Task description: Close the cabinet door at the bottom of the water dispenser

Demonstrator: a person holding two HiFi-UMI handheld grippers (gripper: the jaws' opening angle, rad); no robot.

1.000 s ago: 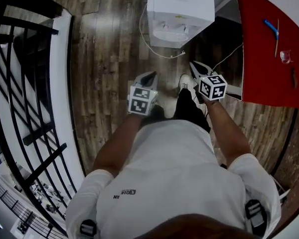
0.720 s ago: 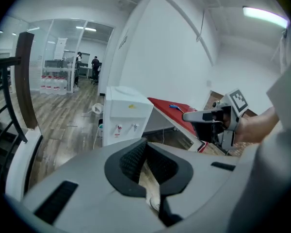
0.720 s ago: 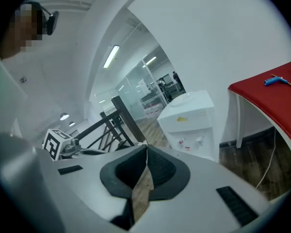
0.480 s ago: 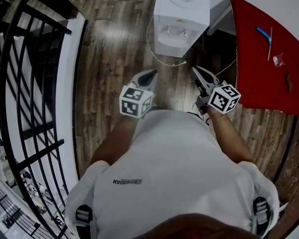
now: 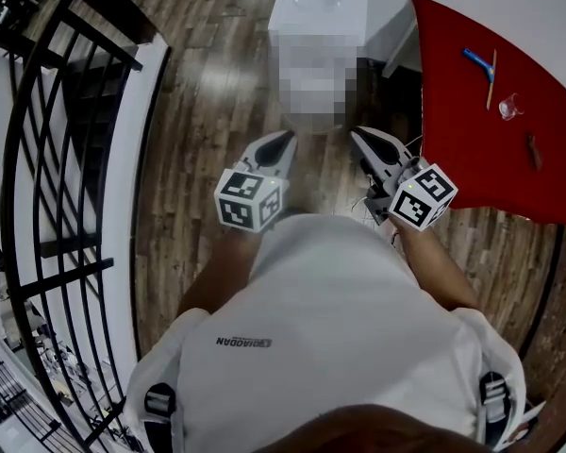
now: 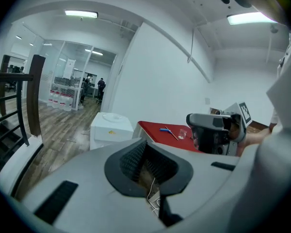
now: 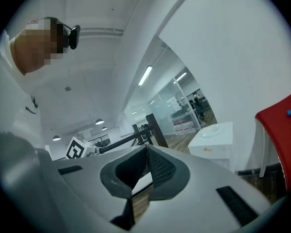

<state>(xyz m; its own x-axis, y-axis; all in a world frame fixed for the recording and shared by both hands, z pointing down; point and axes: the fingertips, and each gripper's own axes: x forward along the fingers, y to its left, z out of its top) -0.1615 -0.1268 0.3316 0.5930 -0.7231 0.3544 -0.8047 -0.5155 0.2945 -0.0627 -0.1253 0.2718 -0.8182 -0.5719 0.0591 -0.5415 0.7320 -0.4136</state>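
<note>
Grippers: the left gripper (image 5: 286, 139) and right gripper (image 5: 357, 134) each have their jaws pressed together on nothing, and are held level before the person's chest. Farther off, the water dispenser (image 5: 318, 12) stands on the wooden floor (image 5: 217, 92), just beside the left edge of the red table (image 5: 472, 111). Its lower front cannot be made out, so the cabinet door is unconfirmed. Judgement: no tool is on the unit, so the door is either already closed or the work has not begun.

Red table (image 5: 472, 144), blue pen (image 5: 477, 61) and clear cup (image 5: 510, 107) on it, black railing (image 5: 113, 3), wood floor (image 5: 208, 130)
</note>
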